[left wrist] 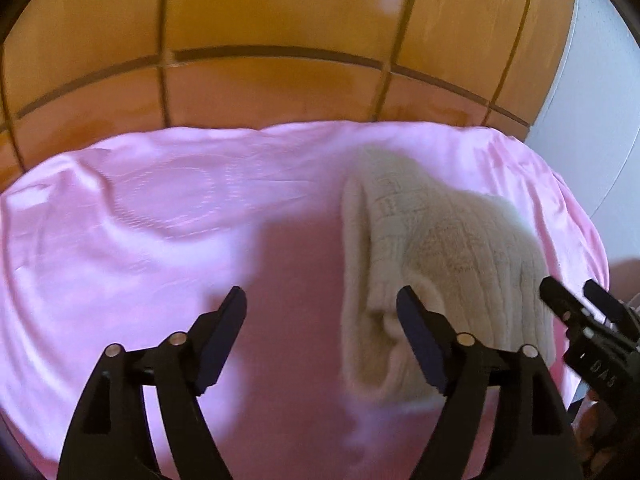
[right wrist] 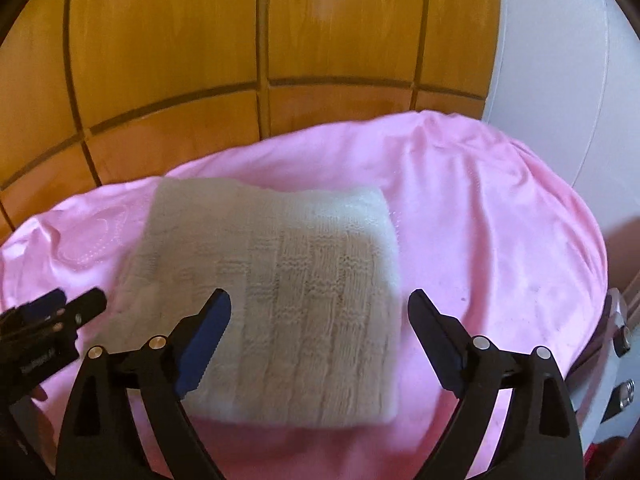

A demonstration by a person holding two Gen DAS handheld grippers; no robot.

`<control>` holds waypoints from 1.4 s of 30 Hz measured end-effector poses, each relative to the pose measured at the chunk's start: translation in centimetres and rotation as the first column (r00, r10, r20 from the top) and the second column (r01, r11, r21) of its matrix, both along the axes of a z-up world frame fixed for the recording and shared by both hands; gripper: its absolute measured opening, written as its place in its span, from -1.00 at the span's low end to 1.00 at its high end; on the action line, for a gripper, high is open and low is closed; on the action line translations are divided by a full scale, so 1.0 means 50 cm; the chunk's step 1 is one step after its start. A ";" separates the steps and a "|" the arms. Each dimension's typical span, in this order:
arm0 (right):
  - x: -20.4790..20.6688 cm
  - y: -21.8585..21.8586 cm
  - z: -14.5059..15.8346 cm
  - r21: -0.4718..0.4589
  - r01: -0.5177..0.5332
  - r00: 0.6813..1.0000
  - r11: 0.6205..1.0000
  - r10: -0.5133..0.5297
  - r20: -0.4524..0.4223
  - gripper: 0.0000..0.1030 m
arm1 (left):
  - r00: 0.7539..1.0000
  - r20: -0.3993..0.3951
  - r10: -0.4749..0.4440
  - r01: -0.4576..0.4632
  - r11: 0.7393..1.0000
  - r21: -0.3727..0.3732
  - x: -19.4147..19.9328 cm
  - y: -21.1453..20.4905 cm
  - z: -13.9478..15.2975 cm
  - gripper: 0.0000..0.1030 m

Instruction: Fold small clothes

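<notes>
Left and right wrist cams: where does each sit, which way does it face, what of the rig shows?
Left wrist: on the left gripper, angled down along its open fingers at the pink cloth; the folded cream knit lies off to the right, right gripper at the right edge.
Right wrist: on the right gripper, angled down over the cream knit, open fingers either side of it; left gripper at the left edge.
Shared: knit, pink cloth, wooden panelling, white surface at right, both grippers.

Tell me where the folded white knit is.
The folded white knit lies on the pink sheet, centre of the right wrist view, before the wooden panelling.
</notes>
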State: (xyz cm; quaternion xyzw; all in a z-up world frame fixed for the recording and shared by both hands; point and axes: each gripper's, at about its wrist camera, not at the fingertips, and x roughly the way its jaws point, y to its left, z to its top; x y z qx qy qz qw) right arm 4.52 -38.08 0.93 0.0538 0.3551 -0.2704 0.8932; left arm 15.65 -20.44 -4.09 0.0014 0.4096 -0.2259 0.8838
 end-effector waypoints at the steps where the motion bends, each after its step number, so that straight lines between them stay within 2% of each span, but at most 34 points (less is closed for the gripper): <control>1: -0.008 0.006 0.006 -0.004 0.010 1.000 1.000 -0.010 0.005 0.80 | 1.000 0.009 0.012 -0.013 1.000 0.015 -0.015 0.009 0.006 0.55; 5: -0.053 0.043 0.029 -0.039 0.047 0.999 0.998 -0.046 0.030 0.87 | 0.998 0.059 0.031 -0.034 0.998 0.049 -0.071 0.036 0.024 0.79; 10: -0.096 0.068 0.045 -0.042 0.068 0.996 0.997 -0.065 0.063 0.89 | 0.994 0.098 0.048 -0.053 0.997 0.049 -0.125 0.056 0.048 0.95; 16: -0.124 0.091 0.053 -0.061 0.073 0.995 0.995 -0.068 0.078 0.91 | 0.989 0.136 0.060 -0.066 0.997 0.046 -0.171 0.071 0.071 0.95; 20: -0.139 0.092 0.054 -0.038 0.102 0.991 0.994 -0.098 0.092 0.91 | 0.987 0.149 0.068 -0.075 0.996 0.039 -0.186 0.075 0.078 0.95; 31: -0.163 0.103 0.057 -0.041 0.102 0.988 0.994 -0.097 0.117 0.91 | 0.982 0.169 0.087 -0.093 0.995 0.030 -0.200 0.087 0.094 0.95; 42: -0.154 0.115 0.038 -0.057 0.089 0.993 0.994 -0.084 0.087 0.91 | 0.982 0.171 0.084 -0.091 0.995 0.030 -0.204 0.090 0.095 0.95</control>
